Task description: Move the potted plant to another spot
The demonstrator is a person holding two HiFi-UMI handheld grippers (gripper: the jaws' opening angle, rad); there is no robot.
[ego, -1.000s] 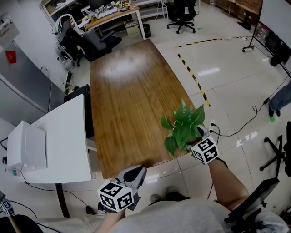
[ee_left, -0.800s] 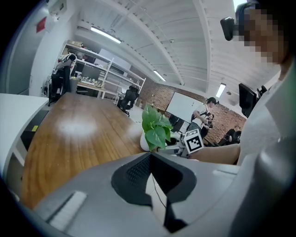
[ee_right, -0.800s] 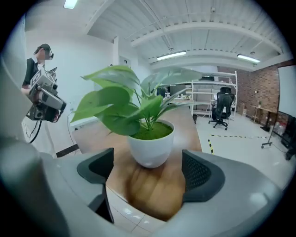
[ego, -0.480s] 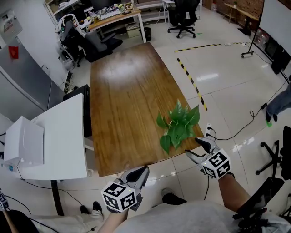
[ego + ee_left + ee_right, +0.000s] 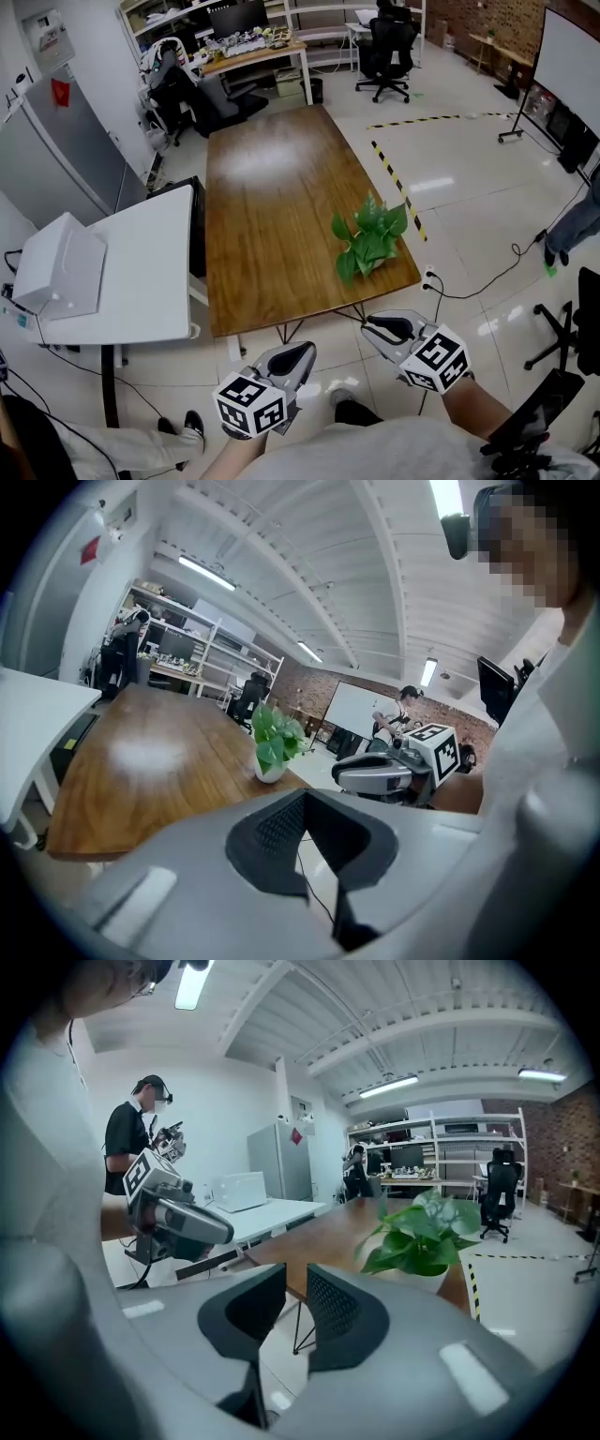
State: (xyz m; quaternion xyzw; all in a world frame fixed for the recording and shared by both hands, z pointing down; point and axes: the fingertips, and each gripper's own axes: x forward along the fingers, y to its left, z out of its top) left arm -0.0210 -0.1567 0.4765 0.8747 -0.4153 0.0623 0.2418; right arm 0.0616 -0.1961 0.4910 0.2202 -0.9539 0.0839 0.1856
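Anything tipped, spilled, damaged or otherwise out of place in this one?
Nothing is spilled or damaged. The green leafy plant in a white pot stands upright on the long brown wooden table. The only thing worth noting is that it sits close to the table's right edge, near the near corner.

**— What's between your jaws?**
— Nothing. My right gripper (image 5: 296,1269) has just been closing. Its jaws stand nearly together with a thin gap left, and only floor shows through.

**— And the potted plant (image 5: 424,1232)?**
— Beyond my right-hand jaw and apart from it. It stands upright in its white pot near the edge of the wooden table (image 5: 345,1228).

**— Anything to the left?**
— My left gripper (image 5: 220,1232) is held in the air. A white table (image 5: 273,1208) is behind it, and a person (image 5: 131,1143) stands further back.
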